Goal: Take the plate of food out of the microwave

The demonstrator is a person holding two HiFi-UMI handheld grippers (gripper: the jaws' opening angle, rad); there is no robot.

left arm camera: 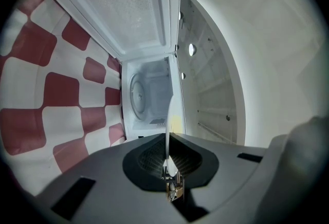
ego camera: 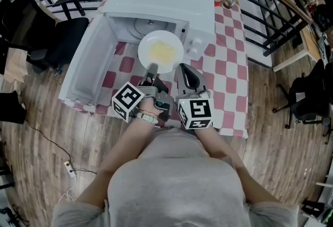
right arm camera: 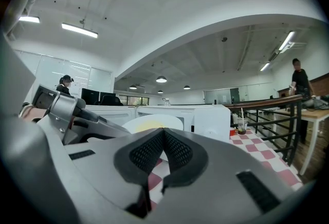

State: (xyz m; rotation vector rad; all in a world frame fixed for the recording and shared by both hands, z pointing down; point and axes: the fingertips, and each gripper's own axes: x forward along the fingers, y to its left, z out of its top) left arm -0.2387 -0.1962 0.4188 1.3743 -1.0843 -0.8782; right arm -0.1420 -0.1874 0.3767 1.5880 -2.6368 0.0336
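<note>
Checkered table (ego camera: 229, 59) bears one open microwave (ego camera: 166, 2); left gripper (ego camera: 153, 67) clamps the one plate (ego camera: 161, 50), right gripper (ego camera: 184, 68) closed, empty

A: What does the person wear?
B: A grey short-sleeved shirt (ego camera: 177, 179).
A: And the tools?
B: Left hand-held gripper (ego camera: 152, 68) and right hand-held gripper (ego camera: 183, 67): grey shells, black mesh-textured pads (right arm camera: 146, 153), each with a white cube (ego camera: 128, 101) bearing black square markers.

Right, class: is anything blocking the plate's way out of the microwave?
Nothing visible. The door hangs wide open to the left, the left gripper grips the plate by its near rim, and the right gripper sits beside it.
</note>
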